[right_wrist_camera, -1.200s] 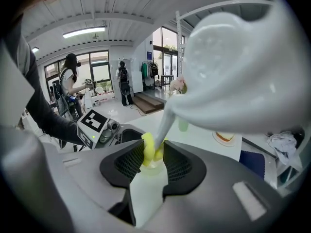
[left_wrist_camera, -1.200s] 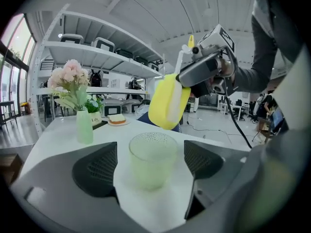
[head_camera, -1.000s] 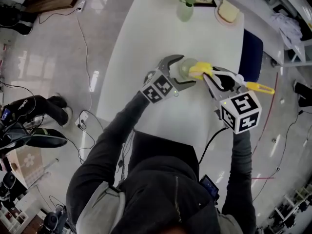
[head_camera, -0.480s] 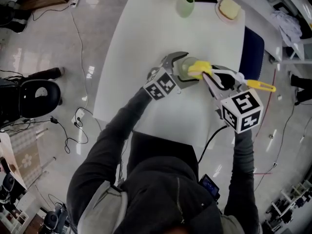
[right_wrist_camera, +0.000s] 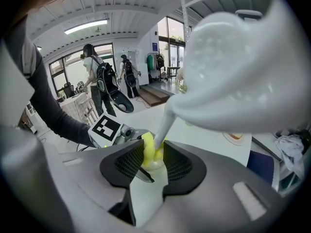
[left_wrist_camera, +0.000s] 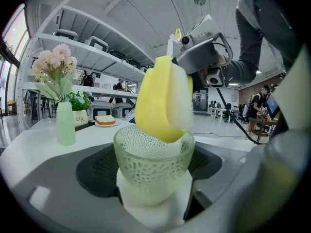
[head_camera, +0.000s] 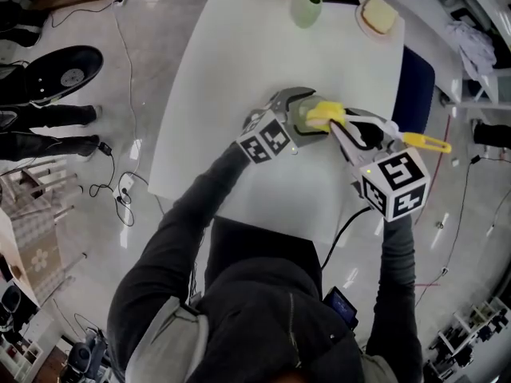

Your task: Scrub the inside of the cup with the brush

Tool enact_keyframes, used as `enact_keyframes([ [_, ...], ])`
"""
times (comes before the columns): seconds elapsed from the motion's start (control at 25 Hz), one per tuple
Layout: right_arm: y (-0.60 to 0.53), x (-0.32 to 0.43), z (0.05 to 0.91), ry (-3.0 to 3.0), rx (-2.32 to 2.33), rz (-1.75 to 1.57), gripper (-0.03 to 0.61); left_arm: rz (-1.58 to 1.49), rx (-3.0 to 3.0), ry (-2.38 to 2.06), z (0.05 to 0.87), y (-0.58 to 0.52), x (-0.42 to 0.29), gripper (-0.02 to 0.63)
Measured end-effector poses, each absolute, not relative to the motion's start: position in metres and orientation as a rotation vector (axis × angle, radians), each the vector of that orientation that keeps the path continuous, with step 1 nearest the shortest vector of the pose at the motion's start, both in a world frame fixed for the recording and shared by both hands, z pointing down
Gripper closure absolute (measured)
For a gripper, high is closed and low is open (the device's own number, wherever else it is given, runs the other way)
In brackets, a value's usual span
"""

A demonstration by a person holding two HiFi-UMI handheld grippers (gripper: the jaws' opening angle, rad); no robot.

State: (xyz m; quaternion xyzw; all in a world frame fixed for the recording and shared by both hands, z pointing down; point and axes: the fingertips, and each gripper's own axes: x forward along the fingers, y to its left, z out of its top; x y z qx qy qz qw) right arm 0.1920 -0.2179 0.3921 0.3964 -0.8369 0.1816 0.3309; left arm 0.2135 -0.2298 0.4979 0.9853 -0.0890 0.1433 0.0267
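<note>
A pale green dimpled glass cup stands upright between the jaws of my left gripper, which is shut on it; over the white table it shows as the cup. The brush has a yellow and white sponge head dipped into the cup's mouth, a white shaft and a yellow handle end. My right gripper is shut on the brush's shaft, to the right of the cup. In the head view the left gripper and the right gripper face each other across the cup.
A pale green vase with flowers and a plate with a sponge or cake piece stand at the table's far end. A blue chair is at the table's right side. Cables lie on the glossy floor to the left.
The grippers, cup and brush stay nearly in place; the sponge head sits slightly further left over the cup. The head view has shifted, and a person stands at its left edge.
</note>
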Motion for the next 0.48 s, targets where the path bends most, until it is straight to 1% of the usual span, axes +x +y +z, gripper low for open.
enact_keyframes([
  [0.04, -0.218, 0.192, 0.392, -2.187, 1.035, 0.472, 0.449, 0.442, 3.045, -0.275, 0.498, -0.229, 0.214, 0.215],
  [0.48, -0.222, 0.189, 0.403, -2.134, 0.955, 0.372, 0.449, 0.430, 3.053, -0.265, 0.500, -0.228, 0.215, 0.221],
])
